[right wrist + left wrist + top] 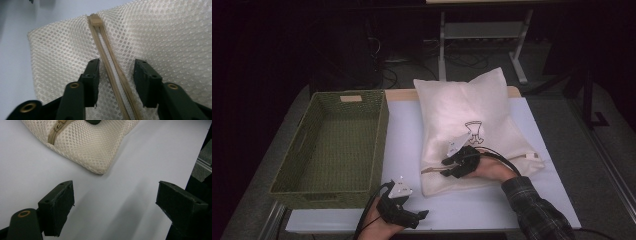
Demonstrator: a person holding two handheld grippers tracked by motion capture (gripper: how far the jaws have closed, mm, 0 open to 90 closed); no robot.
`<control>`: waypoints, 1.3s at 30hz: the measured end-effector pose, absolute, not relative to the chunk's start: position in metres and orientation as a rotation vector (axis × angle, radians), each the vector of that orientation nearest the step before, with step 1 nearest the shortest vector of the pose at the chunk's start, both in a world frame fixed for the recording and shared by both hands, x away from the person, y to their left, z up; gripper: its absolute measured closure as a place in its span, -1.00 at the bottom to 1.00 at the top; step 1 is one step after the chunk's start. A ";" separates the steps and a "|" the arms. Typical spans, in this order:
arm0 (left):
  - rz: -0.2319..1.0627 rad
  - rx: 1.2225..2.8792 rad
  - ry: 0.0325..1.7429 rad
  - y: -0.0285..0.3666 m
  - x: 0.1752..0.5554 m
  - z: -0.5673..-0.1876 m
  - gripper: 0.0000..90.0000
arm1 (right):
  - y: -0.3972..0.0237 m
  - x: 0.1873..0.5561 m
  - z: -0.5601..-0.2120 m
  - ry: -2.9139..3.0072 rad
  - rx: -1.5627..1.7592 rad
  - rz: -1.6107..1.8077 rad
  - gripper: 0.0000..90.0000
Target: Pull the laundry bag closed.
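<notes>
A cream mesh laundry bag (467, 115) lies stuffed on the white table top (404, 135), its tan zipper (107, 57) running along the near edge. My right gripper (447, 167) rests on the bag's near left part. In the right gripper view (116, 67) its jaws stand apart on either side of the zipper, whose two tracks are parted there, and the pads do not press on it. My left gripper (414, 217) sits at the table's front edge, open with nothing between its jaws (115, 195), facing the bag's corner (85, 142) and zipper pull (57, 127).
An empty green woven basket (379, 145) stands on the left of the table, close beside the bag. Bare table surface lies in front of the bag. Table legs and cables stand in the dark behind.
</notes>
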State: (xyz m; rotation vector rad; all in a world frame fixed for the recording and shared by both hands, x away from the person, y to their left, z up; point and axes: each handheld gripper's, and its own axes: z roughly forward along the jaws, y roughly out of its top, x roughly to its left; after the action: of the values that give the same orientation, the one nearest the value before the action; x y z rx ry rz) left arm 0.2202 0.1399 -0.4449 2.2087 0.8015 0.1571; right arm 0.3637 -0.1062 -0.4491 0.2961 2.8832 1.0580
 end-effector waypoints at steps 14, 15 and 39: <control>0.166 2.159 0.839 0.127 0.232 -0.439 -0.69 | -0.107 0.360 -0.449 2.853 0.346 1.089 0.94; 0.166 2.159 0.839 0.127 0.232 -0.439 -0.69 | -0.108 0.361 -0.449 2.853 0.353 1.095 0.94; 0.178 2.094 0.952 0.115 0.311 -0.439 -0.42 | -0.142 0.355 -0.416 2.743 0.389 1.377 0.95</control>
State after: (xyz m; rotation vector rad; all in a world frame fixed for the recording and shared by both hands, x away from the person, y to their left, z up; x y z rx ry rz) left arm 0.3115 0.1151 -0.4387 2.0940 0.9525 0.1776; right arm 0.3555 -0.1418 -0.4165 0.3893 2.7426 1.3770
